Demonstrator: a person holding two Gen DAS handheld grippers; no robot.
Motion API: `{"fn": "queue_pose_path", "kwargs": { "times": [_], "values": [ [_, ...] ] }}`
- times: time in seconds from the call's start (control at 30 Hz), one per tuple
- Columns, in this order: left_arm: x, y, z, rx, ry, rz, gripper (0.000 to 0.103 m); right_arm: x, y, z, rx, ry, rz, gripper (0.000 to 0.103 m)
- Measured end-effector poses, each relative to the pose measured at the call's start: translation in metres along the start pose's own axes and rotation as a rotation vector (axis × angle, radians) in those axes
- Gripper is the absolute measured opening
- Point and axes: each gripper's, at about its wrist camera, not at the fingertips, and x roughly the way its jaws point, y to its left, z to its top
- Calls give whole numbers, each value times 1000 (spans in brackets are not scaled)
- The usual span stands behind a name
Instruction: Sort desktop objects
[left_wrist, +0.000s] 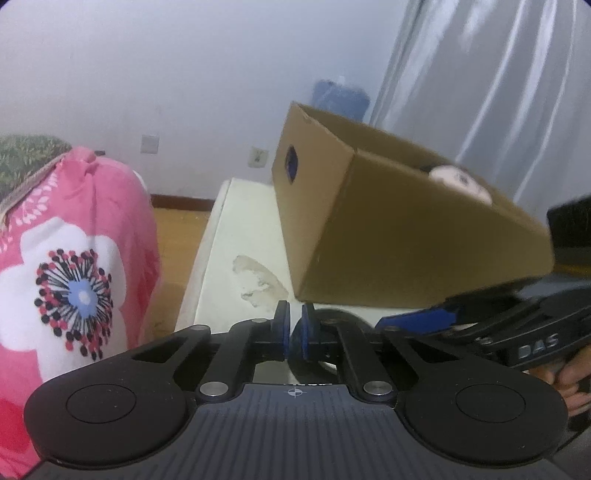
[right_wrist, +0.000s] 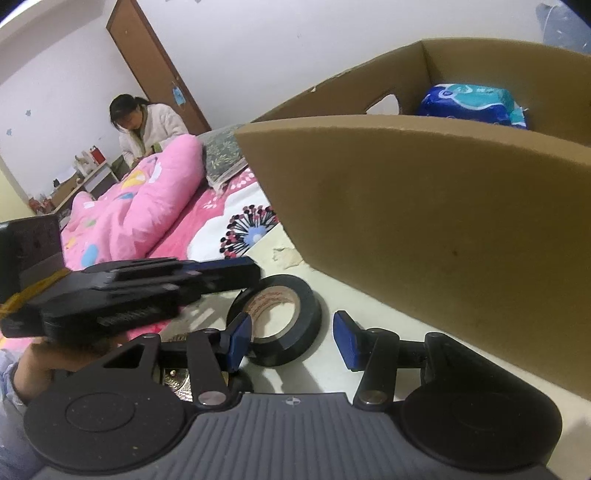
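Reaching low over the cream-white bench (right_wrist: 332, 295), the right tongs (right_wrist: 293, 341) are standing released, blue pads spread wide, with the black roll of electrical tape with a brown cardboard core (right_wrist: 275, 319) lying flat just ahead of them, toward 12 o'clock and slightly left of centre. The left pad is overlapping the roll's near rim while the right pad is sitting apart from it at 3 o'clock, so a closure from here is likely catching the roll off-centre and skidding it across the bench rather than pinching it. The left tongs (left_wrist: 293, 334) are looking nearly clenched, only a thin gap showing between their pads; whether anything is in that gap I cannot tell. In the right wrist view they are lying across the bench at 10 o'clock from the roll, right beside it, so the two tools are risking a knock. The open brown cardboard box (right_wrist: 443, 229) is looming at 2 o'clock, already holding a blue plastic packet (right_wrist: 469, 103); its tall near wall is the next hazard, since a low carry is probably clipping the rim. A pink flowered quilt (left_wrist: 70, 266) is bordering the bench edge at 9 o'clock, where a slipped roll could be rolling off.
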Motion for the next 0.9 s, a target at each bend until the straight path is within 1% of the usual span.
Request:
{"fn": "queue_pose_path", "kwargs": {
  "times": [0.03,0.1,0.13,0.17,0.2,0.27,0.33,0.37,0.43,0.5,0.53,0.57,0.6,0.63,0.67,0.73,0.8,0.87,0.9],
  "values": [
    [-7,4,-1,-23,-20,-21,11,0,0,0,-3,-3,-7,52],
    [-22,7,-4,-49,-47,-45,25,0,0,0,-17,-11,-25,52],
    [-30,7,-6,-53,-55,-53,30,0,1,0,-27,-13,-32,52],
    [-35,6,-7,-50,-54,-59,39,1,0,0,-31,-17,-37,52],
    [-37,5,-7,-45,-44,-64,44,1,0,1,-32,-21,-40,52],
    [-34,5,-7,-53,-23,-58,45,4,0,3,-33,-30,-48,52],
    [-26,6,-4,-76,-4,-20,43,6,3,3,-52,-31,-62,52],
    [-19,7,-2,-87,19,-11,43,6,4,3,-62,-28,-69,50],
    [-7,9,2,-108,77,-29,40,5,8,1,-99,-19,-85,50],
    [2,7,5,-107,116,-41,40,3,9,-2,-115,-21,-85,50],
    [7,4,6,-91,132,-23,40,3,9,-3,-117,-22,-83,50],
    [9,0,6,-62,132,-2,38,3,9,-3,-119,-21,-83,50],
    [12,-4,8,-28,141,18,32,3,9,-2,-121,-18,-86,50],
    [15,-10,10,17,162,42,28,4,10,-1,-125,-16,-89,50],
    [19,-14,13,51,192,34,17,4,11,-1,-130,-13,-94,50],
    [25,-25,18,115,239,47,16,6,16,-1,-157,-8,-113,50],
    [28,-34,20,192,255,75,15,5,16,-2,-151,-12,-119,50],
    [25,-39,16,235,223,96,15,3,12,-2,-117,-23,-102,50],
    [21,-42,16,261,199,97,15,2,8,-2,-87,-32,-80,50]
  ]
}}
